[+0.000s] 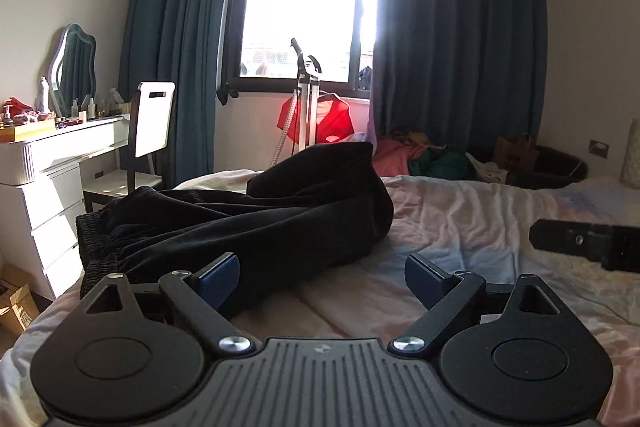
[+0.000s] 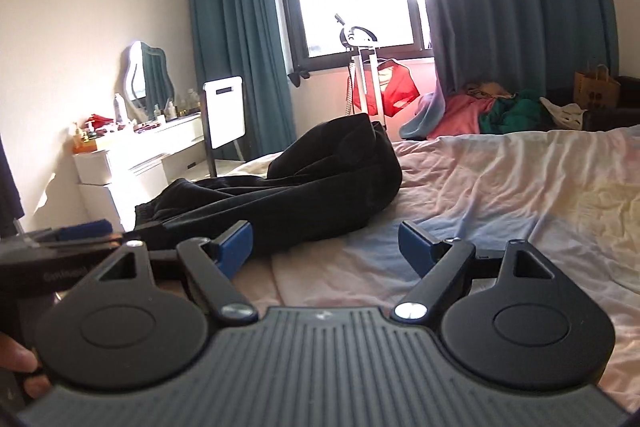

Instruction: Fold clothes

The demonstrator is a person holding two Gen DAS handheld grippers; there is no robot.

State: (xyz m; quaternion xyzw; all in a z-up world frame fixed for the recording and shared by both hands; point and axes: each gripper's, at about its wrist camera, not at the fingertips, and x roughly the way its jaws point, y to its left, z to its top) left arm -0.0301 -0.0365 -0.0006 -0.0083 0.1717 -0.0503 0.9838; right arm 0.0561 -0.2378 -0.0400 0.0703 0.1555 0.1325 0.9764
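Two grippers hover low over the bed [image 1: 460,211], jaws spread and holding nothing — left gripper [image 1: 322,281], right gripper [image 2: 325,247]. Black trousers [image 1: 256,219] lie bunched at the bed's far left, ribbed waistband [image 1: 96,239] nearest. Any fold wants them flat — pinching waistband corners would probably help.

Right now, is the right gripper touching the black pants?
Apart. The right wrist view shows the right gripper open over bare bedsheet, with sheet visible between its fingers; the black pants lie beyond them.
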